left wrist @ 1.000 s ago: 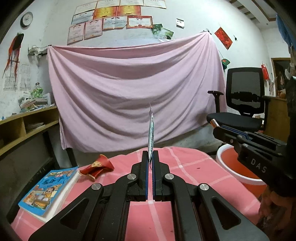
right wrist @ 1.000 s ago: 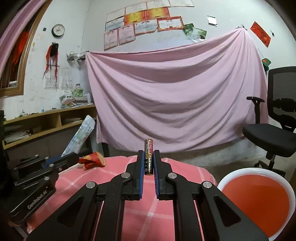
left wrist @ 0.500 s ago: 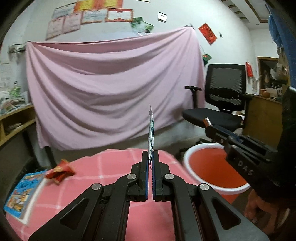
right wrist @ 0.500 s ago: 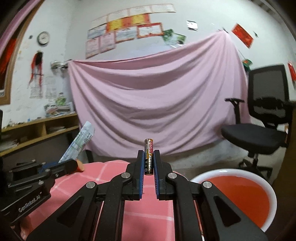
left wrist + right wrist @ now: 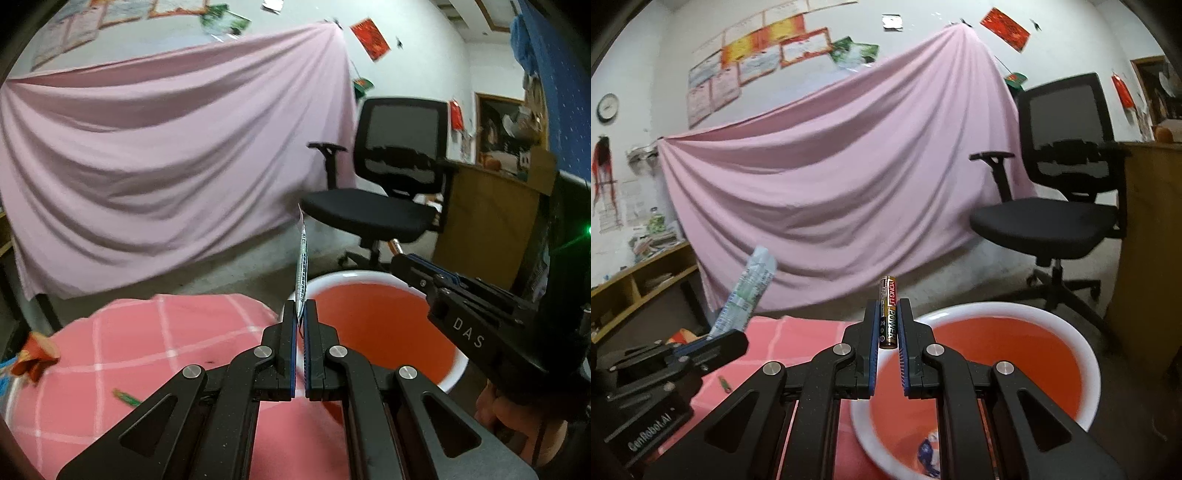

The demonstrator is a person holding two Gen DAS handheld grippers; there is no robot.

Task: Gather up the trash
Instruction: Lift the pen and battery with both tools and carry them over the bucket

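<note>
Left wrist view, left gripper (image 5: 301,319) jaws pinched a thin crinkled wrapper (image 5: 302,273) upright beside the round orange basin (image 5: 1015,354), right gripper (image 5: 887,325) jaws clamped a cylindrical battery (image 5: 888,314) above its rim, pink checked cloth covered the bench (image 5: 147,350).

Flat wrapper (image 5: 302,273) upright, clamped edge-on in left gripper (image 5: 300,323). Battery (image 5: 888,313) upright, clamped in right gripper (image 5: 887,321). Red basin (image 5: 1027,354) just beyond both.

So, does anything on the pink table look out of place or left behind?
Yes. A small green scrap lies loose on the checked tablecloth, and a crumpled red wrapper sits at its far left edge. Both look like trash not yet collected, while the orange basin already holds one bluish piece.
</note>
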